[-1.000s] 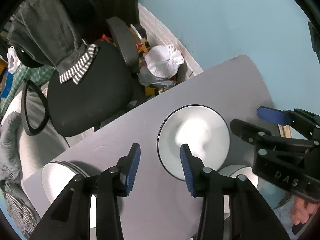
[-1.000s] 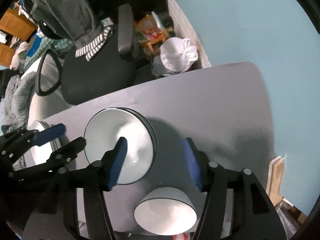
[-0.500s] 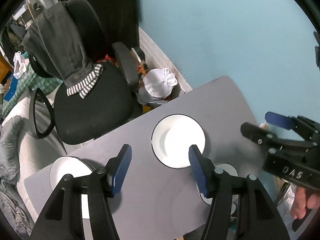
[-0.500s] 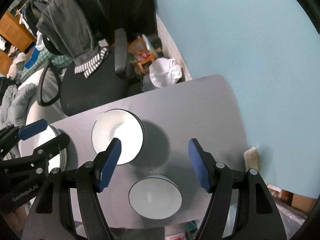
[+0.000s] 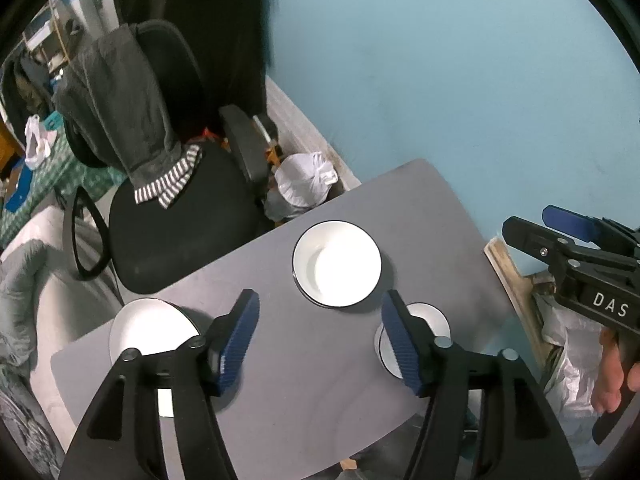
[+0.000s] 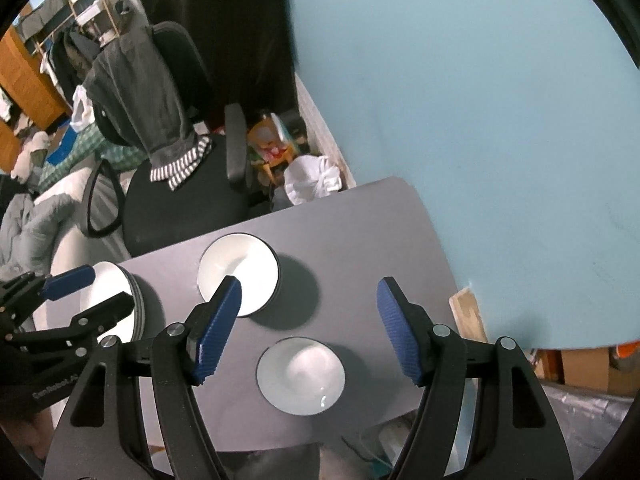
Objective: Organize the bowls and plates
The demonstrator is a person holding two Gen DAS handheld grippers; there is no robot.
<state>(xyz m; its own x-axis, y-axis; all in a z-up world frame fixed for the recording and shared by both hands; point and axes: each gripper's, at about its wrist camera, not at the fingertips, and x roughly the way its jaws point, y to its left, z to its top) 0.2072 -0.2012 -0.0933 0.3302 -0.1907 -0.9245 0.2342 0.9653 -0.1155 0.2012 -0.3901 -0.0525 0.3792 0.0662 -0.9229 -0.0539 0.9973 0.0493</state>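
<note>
We see both of our grippers hanging well above the grey rectangular table [image 6: 360, 236], pointing steeply down at it. In the left wrist view the left gripper [image 5: 320, 338] has nothing between its blue ribbed pads, and its jaws are opening. The right gripper [image 6: 308, 330] stands released and empty too, and it shows again at the right edge of the left wrist view, held by a hand [image 5: 612, 376].

On the table, in the right wrist view, a stack of white black-rimmed plates [image 6: 116, 300] sits at the left, partly behind the left gripper. A large white bowl with a dark rim [image 6: 239, 275] stands just left of centre, and a smaller white bowl with a dark rim [image 6: 301, 376] lies lower, near the table's bottom edge. The three are apart from one another. In the left wrist view the same large bowl [image 5: 337, 263] is at centre, the plates [image 5: 148, 332] at lower left, and the small bowl [image 5: 424, 320] is half hidden behind the right finger.

We judge this to be a pause between placements: plates look gathered, while the two bowls stand separate. If nesting is wanted, the next move calls for lowering one gripper to the small bowl's rim, clamping it firmly, and carrying it level into the large bowl. A thin rim could slip.
</note>
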